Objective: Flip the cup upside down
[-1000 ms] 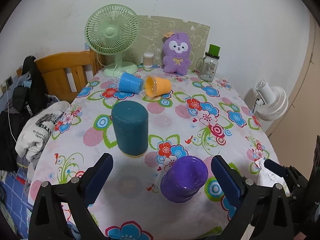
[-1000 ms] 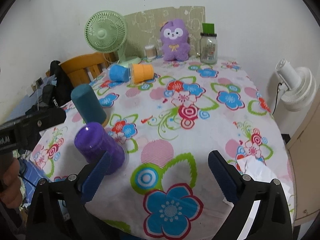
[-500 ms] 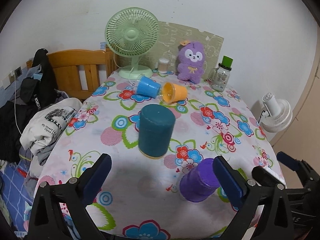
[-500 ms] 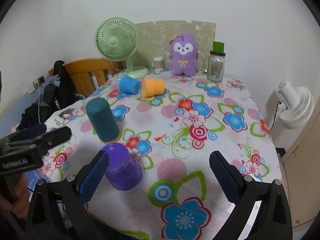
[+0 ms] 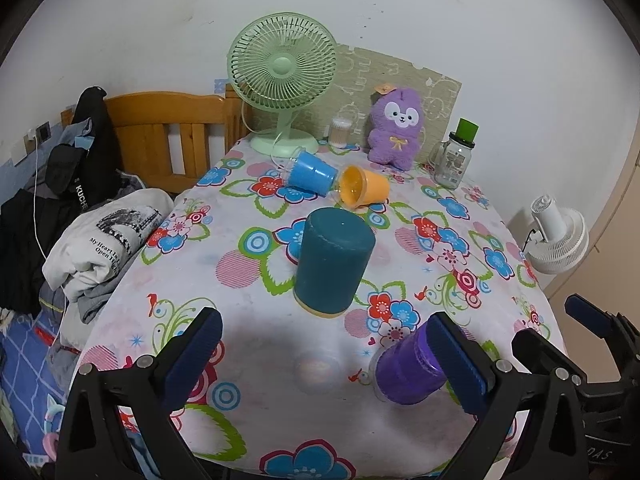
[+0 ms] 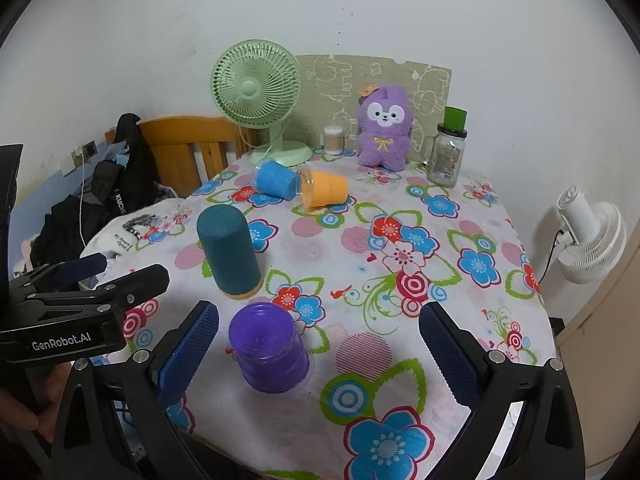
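Observation:
A teal cup (image 5: 333, 260) (image 6: 230, 253) stands upside down on the floral tablecloth. A purple cup (image 6: 269, 346) (image 5: 408, 372) stands upside down near the table's front edge. A blue cup (image 5: 310, 175) (image 6: 276, 179) and an orange cup (image 5: 365, 190) (image 6: 326, 191) lie on their sides, mouth to mouth, farther back. My left gripper (image 5: 326, 360) is open and empty, in front of the teal cup. My right gripper (image 6: 318, 354) is open and empty, with the purple cup between its fingers but untouched.
A green fan (image 5: 282, 76), a purple plush toy (image 5: 396, 130), a glass jar with a green lid (image 5: 454, 156) and a small container (image 5: 339, 133) stand along the back. A wooden chair (image 5: 168, 136) with clothes (image 5: 104, 236) is at the left. A white fan (image 5: 558, 236) is at the right.
Both grippers have drawn back and up from the table, so the cups look farther away. The cups have not moved.

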Available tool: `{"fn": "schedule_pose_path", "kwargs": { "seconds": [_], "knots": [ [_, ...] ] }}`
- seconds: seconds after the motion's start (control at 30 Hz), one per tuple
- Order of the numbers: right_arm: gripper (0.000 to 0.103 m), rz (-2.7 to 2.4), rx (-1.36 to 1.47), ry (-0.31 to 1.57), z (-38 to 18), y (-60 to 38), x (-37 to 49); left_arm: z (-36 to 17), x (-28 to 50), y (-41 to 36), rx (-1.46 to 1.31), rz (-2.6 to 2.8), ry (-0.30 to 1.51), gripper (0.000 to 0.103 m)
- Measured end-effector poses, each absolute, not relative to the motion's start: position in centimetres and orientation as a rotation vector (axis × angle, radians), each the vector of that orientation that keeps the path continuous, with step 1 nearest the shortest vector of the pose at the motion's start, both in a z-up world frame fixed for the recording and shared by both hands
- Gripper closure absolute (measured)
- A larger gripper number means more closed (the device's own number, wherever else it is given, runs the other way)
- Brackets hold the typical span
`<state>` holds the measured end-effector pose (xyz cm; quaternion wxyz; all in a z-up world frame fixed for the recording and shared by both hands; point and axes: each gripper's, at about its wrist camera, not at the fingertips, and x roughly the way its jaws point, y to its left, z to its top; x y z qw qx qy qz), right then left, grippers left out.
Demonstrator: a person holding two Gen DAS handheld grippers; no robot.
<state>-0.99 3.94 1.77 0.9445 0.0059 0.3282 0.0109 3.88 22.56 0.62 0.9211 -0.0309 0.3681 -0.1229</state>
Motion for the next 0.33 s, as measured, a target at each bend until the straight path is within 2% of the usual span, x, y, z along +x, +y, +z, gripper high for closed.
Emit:
{"fn": "schedule_pose_path", "kwargs": {
  "seconds": [0.33],
  "knots": [
    [0.002,0.031,0.004,0.672,1.57,4.49,-0.87,0.7,3.91,22.89,-0.062,-0.246,0.749,0.0]
  ]
}}
